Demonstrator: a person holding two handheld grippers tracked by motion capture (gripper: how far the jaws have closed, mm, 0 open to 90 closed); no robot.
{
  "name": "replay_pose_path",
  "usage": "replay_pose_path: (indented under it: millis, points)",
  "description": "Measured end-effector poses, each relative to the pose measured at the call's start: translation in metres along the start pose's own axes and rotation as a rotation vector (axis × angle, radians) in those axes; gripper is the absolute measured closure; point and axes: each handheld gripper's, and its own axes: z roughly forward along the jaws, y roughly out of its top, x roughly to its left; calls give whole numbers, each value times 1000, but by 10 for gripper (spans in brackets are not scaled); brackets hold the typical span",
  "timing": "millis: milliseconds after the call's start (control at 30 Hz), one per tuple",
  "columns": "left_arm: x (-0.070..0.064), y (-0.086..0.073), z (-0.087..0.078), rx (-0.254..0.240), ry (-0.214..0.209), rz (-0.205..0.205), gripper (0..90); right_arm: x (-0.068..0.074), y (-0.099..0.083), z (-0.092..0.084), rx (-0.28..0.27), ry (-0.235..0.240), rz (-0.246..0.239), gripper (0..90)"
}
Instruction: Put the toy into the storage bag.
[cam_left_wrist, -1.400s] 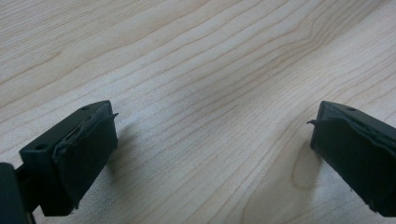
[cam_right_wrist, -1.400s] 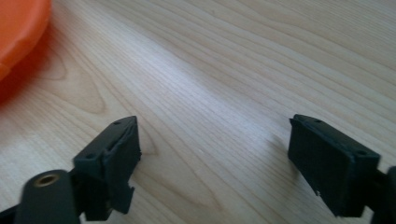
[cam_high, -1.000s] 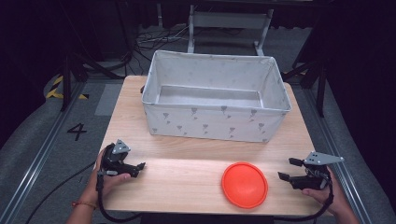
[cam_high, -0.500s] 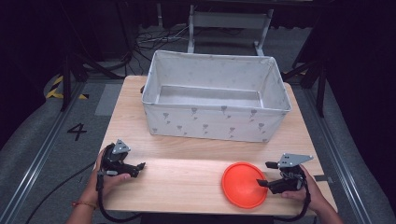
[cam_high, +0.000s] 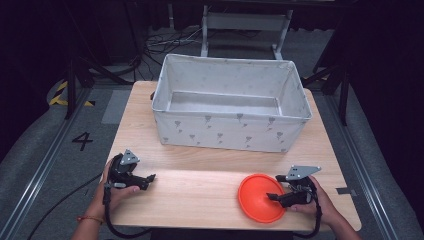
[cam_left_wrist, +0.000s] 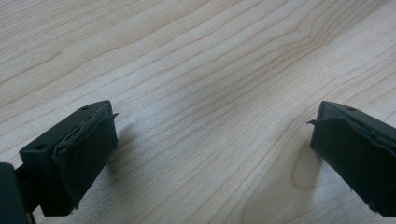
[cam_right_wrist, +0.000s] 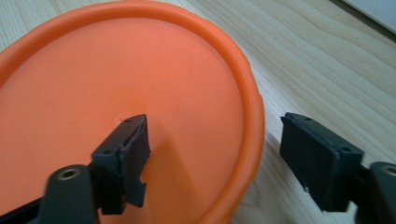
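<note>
Our right gripper (cam_right_wrist: 215, 154), jaws just closing yet clear, straddles the round orange plastic plate's (cam_right_wrist: 121, 98) rim; we should seat deeper before squeezing. Left gripper (cam_left_wrist: 210, 154) gapes empty.

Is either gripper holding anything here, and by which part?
Nothing is held. The right gripper straddles the orange round plastic plate's rim, jaws closing but not touching; the left gripper is open over bare wood.
</note>
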Motion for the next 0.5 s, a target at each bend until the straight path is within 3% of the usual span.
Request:
replay_pose_path:
  millis: [133, 367, 500]
  points:
    - [0, 0, 0, 0, 0, 0, 9, 4, 4, 2, 8, -10, -7, 393]
    - [0, 0, 0, -2, 1, 1, 9, -6, 9, 1, 6, -13, 95, 630]
    - [0, 0, 0, -1, 1, 1, 9, -10, 16, 0, -5, -4, 105, 733]
